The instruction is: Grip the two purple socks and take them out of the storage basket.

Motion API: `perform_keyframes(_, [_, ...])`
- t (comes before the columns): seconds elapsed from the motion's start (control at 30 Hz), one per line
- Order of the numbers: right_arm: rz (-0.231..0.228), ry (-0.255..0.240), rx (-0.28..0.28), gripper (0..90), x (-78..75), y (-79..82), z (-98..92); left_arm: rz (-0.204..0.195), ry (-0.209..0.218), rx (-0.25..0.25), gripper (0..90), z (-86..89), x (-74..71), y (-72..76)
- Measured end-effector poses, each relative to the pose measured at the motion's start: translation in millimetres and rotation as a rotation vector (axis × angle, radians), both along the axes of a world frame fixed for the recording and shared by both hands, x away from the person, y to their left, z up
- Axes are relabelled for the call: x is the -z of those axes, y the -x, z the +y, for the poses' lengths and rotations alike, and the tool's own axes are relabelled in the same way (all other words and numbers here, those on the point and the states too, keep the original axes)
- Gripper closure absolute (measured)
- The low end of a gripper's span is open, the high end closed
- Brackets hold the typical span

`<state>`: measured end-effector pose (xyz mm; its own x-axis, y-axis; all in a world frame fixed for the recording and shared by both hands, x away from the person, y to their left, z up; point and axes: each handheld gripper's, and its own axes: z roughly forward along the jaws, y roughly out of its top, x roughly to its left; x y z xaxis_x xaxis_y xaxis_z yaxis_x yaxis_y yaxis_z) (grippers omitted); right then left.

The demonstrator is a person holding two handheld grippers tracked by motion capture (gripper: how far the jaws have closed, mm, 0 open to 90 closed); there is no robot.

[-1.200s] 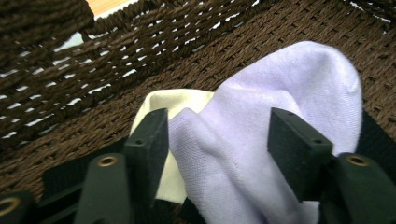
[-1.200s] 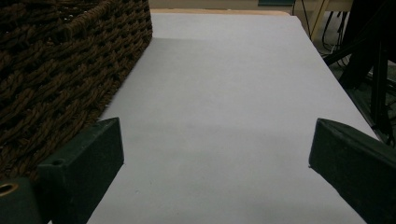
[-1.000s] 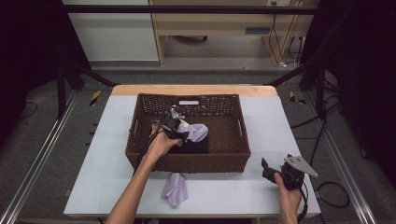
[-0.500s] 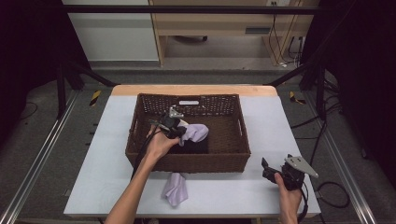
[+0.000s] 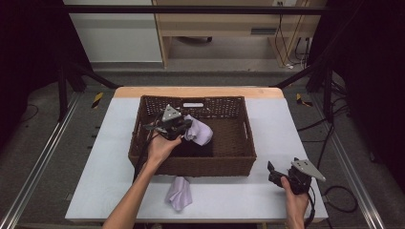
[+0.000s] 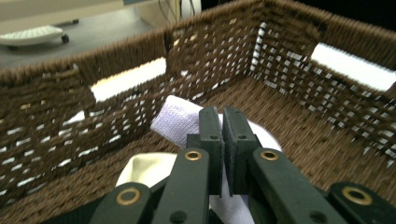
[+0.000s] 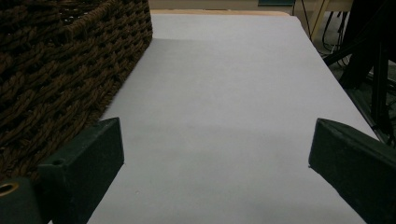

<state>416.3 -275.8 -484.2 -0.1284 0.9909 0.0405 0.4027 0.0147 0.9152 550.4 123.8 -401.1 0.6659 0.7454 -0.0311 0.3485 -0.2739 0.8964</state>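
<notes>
- Left gripper (image 5: 177, 125) clamped on the lilac cloth (image 5: 200, 133), inside the basket (image 5: 191, 164) near its far-left corner.
- Right gripper (image 5: 274, 172) gapes wide, idle near the tabletop's near-right corner.

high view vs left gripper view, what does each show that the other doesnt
High view: a second lavender cloth on the white table in front of the basket, and the right gripper held open near the table's right corner.

Left gripper view: a cream cloth lying under the jaws on the basket floor.

Both: the brown wicker basket and the left gripper, shut on a lavender cloth inside it.
</notes>
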Motion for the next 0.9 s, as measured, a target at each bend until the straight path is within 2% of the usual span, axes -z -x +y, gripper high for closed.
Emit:
perform_keyframes(0.23, [0.000,-0.002,-0.004,3.8,0.0,-0.1,-0.3,-0.059,0.084,0.000,88.2,4.2,-15.0,3.4])
perform_keyframes(0.4, [0.000,-0.002,-0.004,3.8,-0.1,-0.1,-0.3,-0.106,0.105,0.014,88.7,4.0,-30.8,9.3])
perform_keyframes(0.43, [0.003,-0.001,-0.002,3.8,-0.1,-0.1,-0.4,-0.125,0.115,0.018,88.8,4.4,-35.4,11.7])
perform_keyframes(0.63, [0.004,-0.001,-0.003,3.8,-0.1,-0.2,-0.4,-0.173,0.158,0.044,88.8,9.2,-58.0,25.7])
perform_keyframes(0.9, [0.004,-0.001,-0.003,3.8,-0.1,-0.1,0.0,-0.234,0.214,0.082,88.9,18.4,-89.4,55.1])
